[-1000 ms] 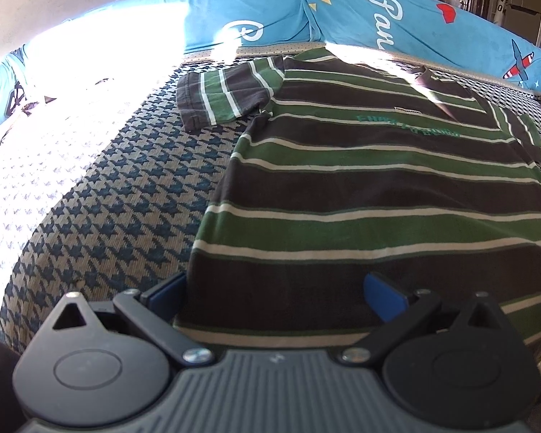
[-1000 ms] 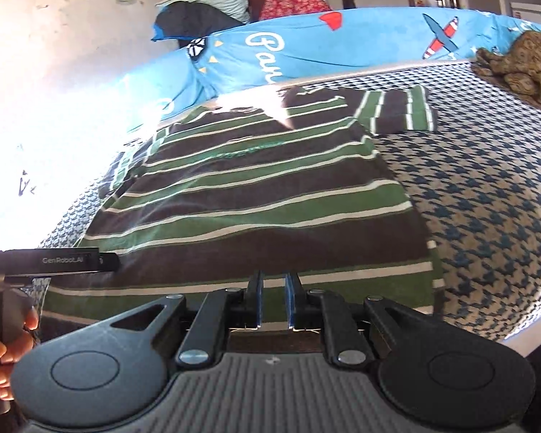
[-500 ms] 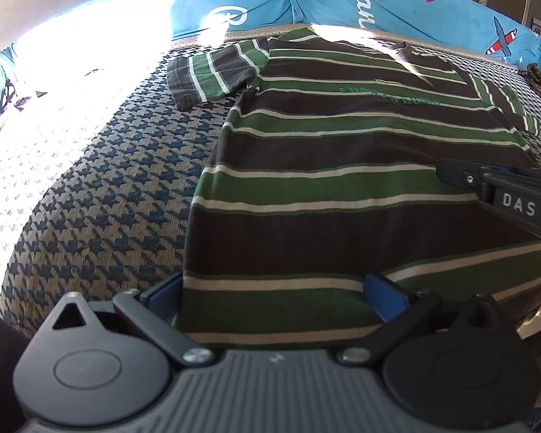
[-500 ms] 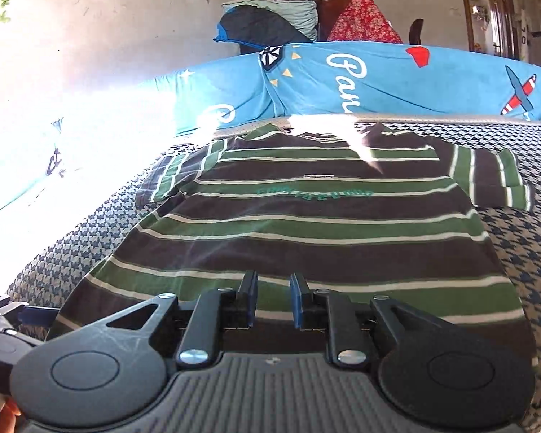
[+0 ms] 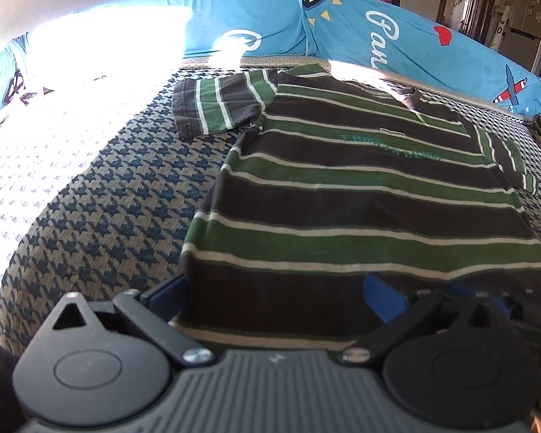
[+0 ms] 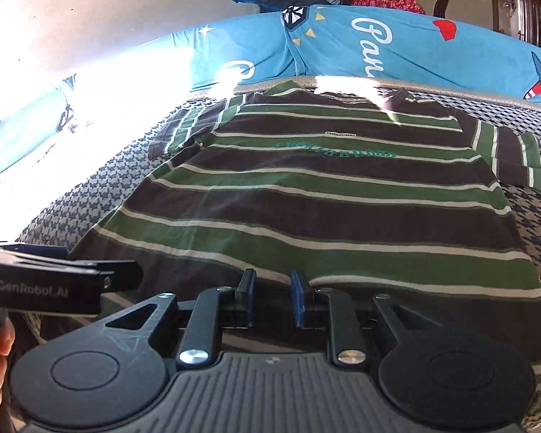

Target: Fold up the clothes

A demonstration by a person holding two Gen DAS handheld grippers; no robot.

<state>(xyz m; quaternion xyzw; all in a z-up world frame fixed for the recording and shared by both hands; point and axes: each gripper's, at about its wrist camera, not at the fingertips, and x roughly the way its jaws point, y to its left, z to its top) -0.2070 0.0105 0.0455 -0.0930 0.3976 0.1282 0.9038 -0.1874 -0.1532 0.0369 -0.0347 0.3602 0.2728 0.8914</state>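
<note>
Lying flat near the houndstooth mattress's [image 5: 101, 223] front edge, one striped T-shirt [image 5: 342, 195]; left gripper [image 5: 276, 294] spread wide over its hem, right gripper [image 6: 272, 290] slightly parted, pinching nothing.

Both wrist cams low at near hem, facing cushions – share striped shirt [image 5: 360, 195]; right seemingly more central.

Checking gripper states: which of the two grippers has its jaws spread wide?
The left gripper, spread across the striped shirt's hem; the right gripper shows only a narrow gap.
</note>
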